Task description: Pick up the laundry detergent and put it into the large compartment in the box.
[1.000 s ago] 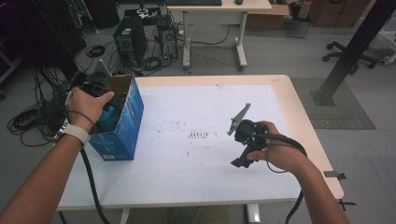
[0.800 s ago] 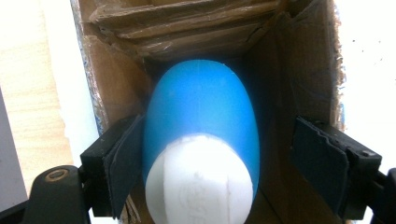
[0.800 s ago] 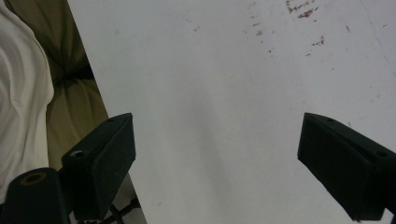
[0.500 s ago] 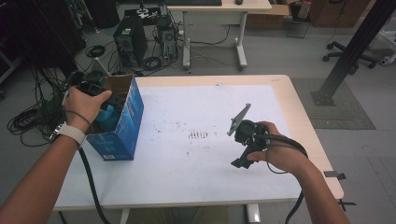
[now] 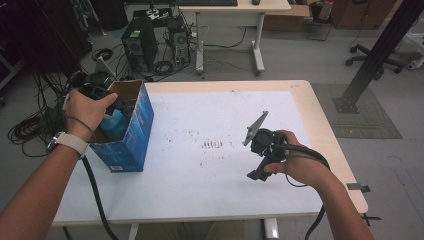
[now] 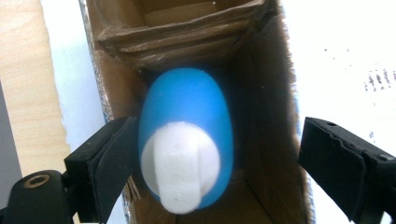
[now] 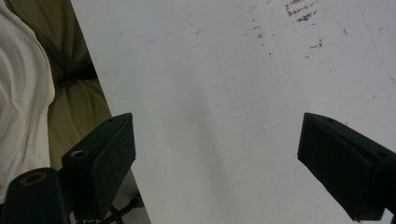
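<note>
Now | left gripper (image 6: 212, 154) fingers just opening around blue bottle (image 6: 187, 140) | right gripper (image 7: 215, 154) fingers spread

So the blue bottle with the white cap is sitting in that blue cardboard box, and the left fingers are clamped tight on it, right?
Not quite. The blue bottle is in the cardboard box, but the left gripper has just been opening: in the left gripper view one finger is at the bottle's side and the other stands well clear.

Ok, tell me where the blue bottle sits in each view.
High view: blue bottle inside the open blue box, at the table's left end.
Left gripper view: centre, white cap nearest, between the open jaws.
Right gripper view: not in it.
Shared landmark: the box's brown cardboard inner wall.
</note>
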{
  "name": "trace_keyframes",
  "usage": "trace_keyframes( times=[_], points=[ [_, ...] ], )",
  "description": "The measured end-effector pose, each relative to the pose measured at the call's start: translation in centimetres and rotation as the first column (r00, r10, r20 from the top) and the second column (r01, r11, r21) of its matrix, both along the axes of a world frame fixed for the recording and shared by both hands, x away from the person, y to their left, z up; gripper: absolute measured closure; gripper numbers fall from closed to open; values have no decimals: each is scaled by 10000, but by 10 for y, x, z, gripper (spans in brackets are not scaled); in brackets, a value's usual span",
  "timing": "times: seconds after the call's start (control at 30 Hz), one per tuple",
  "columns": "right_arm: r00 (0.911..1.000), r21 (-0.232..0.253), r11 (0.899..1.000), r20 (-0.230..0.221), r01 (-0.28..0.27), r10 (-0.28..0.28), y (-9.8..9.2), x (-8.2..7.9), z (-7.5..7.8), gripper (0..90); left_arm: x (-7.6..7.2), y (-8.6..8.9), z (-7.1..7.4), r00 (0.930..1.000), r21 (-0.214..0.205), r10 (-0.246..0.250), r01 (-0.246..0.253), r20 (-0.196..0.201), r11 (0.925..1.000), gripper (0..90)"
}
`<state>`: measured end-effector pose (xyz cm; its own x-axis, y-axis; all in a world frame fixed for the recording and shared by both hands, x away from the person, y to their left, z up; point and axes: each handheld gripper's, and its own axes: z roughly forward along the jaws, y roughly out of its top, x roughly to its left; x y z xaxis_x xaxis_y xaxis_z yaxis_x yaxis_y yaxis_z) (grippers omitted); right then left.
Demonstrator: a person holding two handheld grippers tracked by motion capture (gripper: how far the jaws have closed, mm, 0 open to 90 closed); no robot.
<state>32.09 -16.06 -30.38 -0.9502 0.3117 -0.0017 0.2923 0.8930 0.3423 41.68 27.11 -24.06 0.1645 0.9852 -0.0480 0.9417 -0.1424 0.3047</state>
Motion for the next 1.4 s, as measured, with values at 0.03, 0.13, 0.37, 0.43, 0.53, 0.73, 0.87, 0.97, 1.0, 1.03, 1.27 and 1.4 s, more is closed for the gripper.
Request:
trace_keyframes(
  times=[0.03, 0.13, 0.37, 0.43, 0.53, 0.73, 0.87, 0.97, 1.0, 1.03, 1.27, 1.4],
  points=[
    [10000, 9, 10000, -2, -6, 6, 0, 0, 0, 115, 0, 0, 1, 10000, 2, -53, 53, -36, 10000, 118],
    [10000, 14, 10000, 23, -2, 2, 0, -1, 1, 115, -2, -1, 5, 9999, -8, -140, 140, 61, 9999, 112],
    [10000, 26, 10000, 53, 2, -2, -1, -2, 2, 115, -3, -4, 16, 9988, 33, -432, 431, 242, 9991, 109],
    [10000, 20, 10000, 64, 23, -23, -2, -2, 3, 115, -3, -5, 21, 9983, 18, -517, 516, 276, 9987, 108],
    [10000, 23, 10000, 60, 56, -56, -3, -2, 3, 115, -4, -6, 27, 9973, 8, -608, 608, 401, 9982, 108],
    [10000, 20, 10000, 54, 56, -56, -3, -1, 3, 115, -5, -7, 39, 9955, 86, -830, 827, 450, 9965, 107],
    [10000, 12, 10000, 41, 50, -50, -4, -1, 3, 115, -6, -7, 46, 9939, -5, -949, 951, 561, 9955, 107],
    [10000, 6, 10000, 45, 62, -62, -4, 0, 3, 115, -6, -9, 51, 9915, 80, -1157, 1154, 588, 9933, 106],
    [10000, -6, 10000, 46, 86, -86, -4, 0, 4, 115, -6, -9, 53, 9906, 75, -1228, 1226, 607, 9924, 106],
    [10000, -7, 10000, 41, 89, -89, -4, 0, 4, 115, -6, -10, 54, 9897, 89, -1288, 1285, 629, 9917, 105],
    [9999, -24, 9999, 50, 133, -133, -6, 1, 6, 115, -5, -20, 67, 9787, 134, -1951, 1946, 648, 9808, 104],
    [9998, -23, 9999, 46, 170, -170, -6, 1, 6, 115, -4, -26, 72, 9713, 84, -2293, 2293, 637, 9733, 104]
  ],
)
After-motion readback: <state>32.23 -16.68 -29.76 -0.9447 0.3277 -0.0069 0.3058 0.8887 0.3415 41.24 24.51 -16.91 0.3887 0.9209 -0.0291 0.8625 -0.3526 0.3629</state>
